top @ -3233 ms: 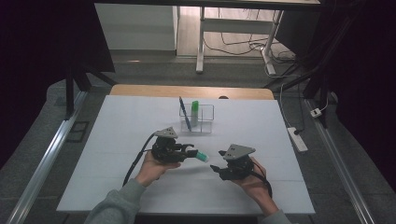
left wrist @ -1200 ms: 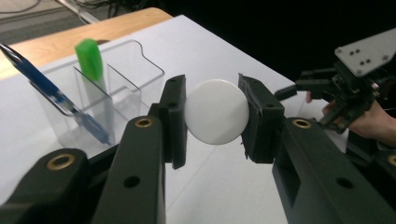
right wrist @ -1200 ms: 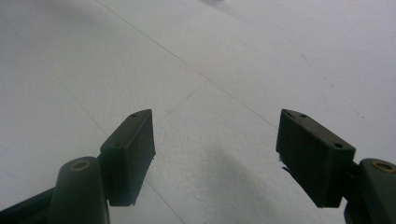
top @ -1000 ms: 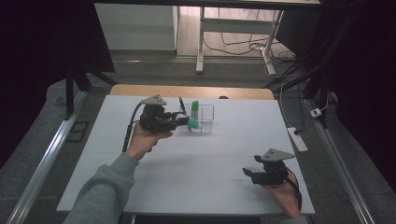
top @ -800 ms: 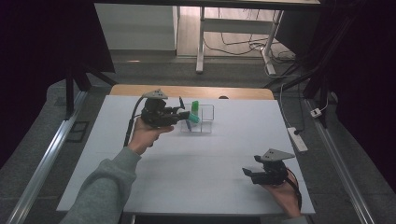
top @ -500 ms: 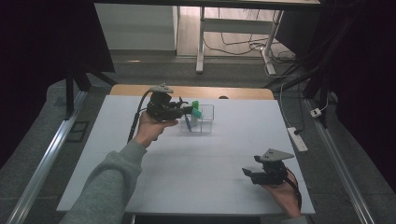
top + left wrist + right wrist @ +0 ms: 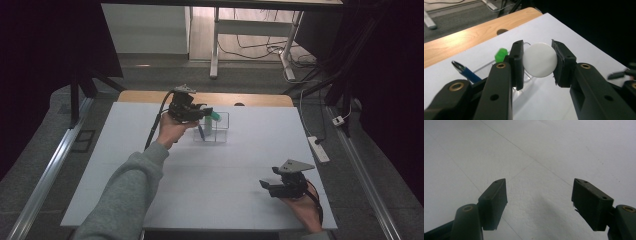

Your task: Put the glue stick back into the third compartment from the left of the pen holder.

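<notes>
My left gripper [image 7: 205, 114] hovers at the far middle of the table, shut on a green marker [image 7: 214, 116] that it holds level over a clear box [image 7: 220, 134]. In the left gripper view the marker's white round end [image 7: 539, 63] sits pressed between my left gripper's [image 7: 537, 62] two pads. Behind it are a second green marker [image 7: 501, 55] and a blue pen [image 7: 465, 71] standing in the box. My right gripper [image 7: 267, 186] rests low at the table's front right, open, and between its jaws [image 7: 539, 195] there is just bare tabletop.
The white table [image 7: 235, 165] has a wooden strip [image 7: 250, 99] with a hole along its far edge. A power strip [image 7: 320, 149] lies on the floor to the right. Desk legs and cables stand beyond the table.
My left gripper has carried the green marker away from me and slightly right, from beside the clear box to above it. The right gripper has stayed where it was.
</notes>
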Tool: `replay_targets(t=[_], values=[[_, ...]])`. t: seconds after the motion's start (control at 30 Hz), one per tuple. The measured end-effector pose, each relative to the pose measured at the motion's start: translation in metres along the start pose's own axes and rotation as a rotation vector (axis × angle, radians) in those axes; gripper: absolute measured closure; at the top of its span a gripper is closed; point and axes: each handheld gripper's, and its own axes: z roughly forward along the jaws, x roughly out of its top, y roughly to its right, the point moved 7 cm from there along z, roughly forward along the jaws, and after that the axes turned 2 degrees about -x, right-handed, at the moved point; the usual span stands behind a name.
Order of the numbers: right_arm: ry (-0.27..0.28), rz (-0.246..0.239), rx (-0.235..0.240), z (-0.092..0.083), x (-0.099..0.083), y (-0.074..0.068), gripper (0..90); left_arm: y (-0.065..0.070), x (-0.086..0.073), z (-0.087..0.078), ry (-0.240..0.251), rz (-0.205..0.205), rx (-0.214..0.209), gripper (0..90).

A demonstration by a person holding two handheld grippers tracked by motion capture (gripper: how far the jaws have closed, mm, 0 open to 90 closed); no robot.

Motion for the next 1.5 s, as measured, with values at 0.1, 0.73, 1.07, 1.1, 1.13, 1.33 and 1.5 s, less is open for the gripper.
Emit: replay_targets(t=[0.1,0.73,1.07,1.1,1.13,1.33,1.5], values=[[0.004,0.0,-0.003,0.0,0.0,0.0,27.9,-0.004,0.003,0.011,-0.018,0.008,0.029,64.0],[-0.006,0.003,0.003,0.001,-0.002,0.0,28.0,-0.001,-0.004,0.049,-0.057,0.005,0.03,62.6],[-0.012,0.001,0.001,0.002,-0.003,0.001,27.8,0.006,0.0,0.035,-0.001,0.034,-0.007,41.0],[-0.01,0.001,0.001,0.002,-0.003,0.001,27.8,0.007,-0.001,0.033,-0.001,0.037,-0.012,41.2],[-0.009,0.001,0.001,0.002,-0.002,0.0,27.8,0.007,-0.002,0.031,0.002,0.043,-0.006,41.2],[-0.016,-0.004,-0.004,0.002,-0.002,0.0,27.6,0.012,-0.017,0.018,0.014,0.073,-0.022,43.1],[-0.012,0.002,-0.005,0.002,-0.002,0.0,27.6,0.015,-0.034,0.005,-0.012,0.136,-0.003,44.0]])
